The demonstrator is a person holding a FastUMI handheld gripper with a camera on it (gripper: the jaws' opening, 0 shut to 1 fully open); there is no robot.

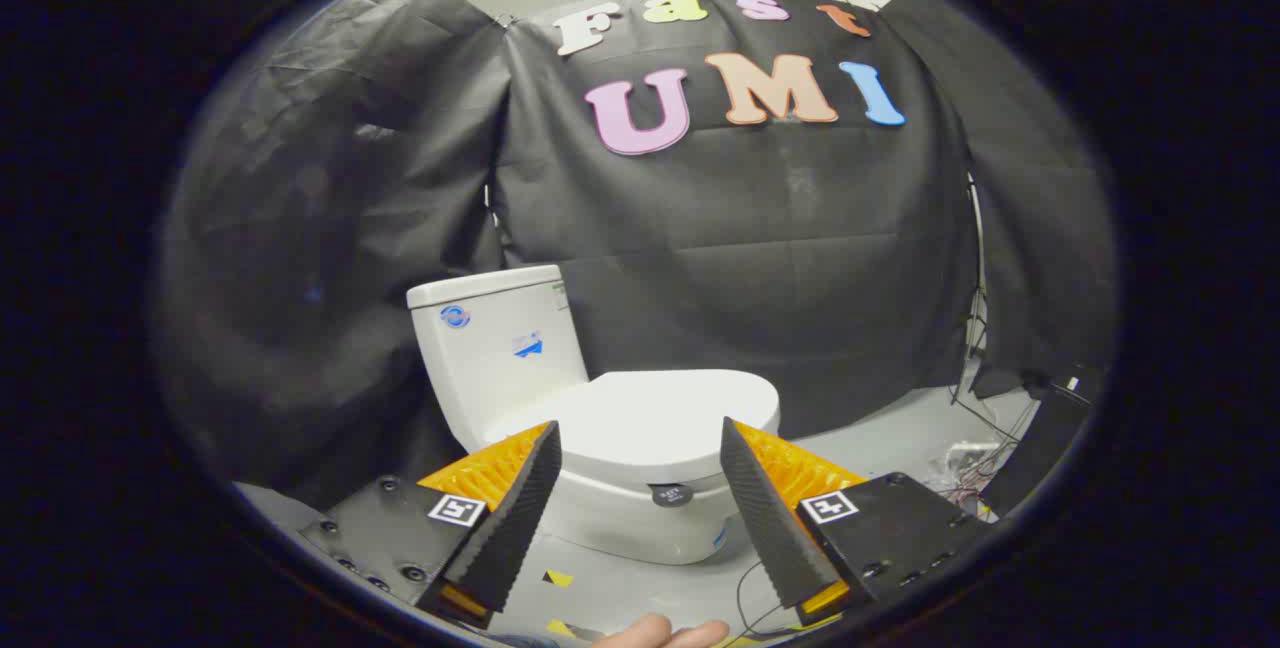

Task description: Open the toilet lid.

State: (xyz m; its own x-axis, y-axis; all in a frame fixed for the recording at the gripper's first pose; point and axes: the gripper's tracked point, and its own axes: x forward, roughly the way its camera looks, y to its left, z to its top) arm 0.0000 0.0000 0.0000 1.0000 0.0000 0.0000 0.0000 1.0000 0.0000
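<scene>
Presently: approach step | gripper [640,473] fingers spread wide, grasping nothing | closed white plastic toilet lid [650,418] lies flat on the bowl, beyond the fingers, before the white ceramic tank [497,348] | next: reach the lid's front edge, lift upward.

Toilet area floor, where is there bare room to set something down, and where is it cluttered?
The floor between the toilet and the black cloth wall is bare, as is the strip just ahead of the open claw, apart from small tape marks. It is crowded by the cables and black box further along.
</scene>
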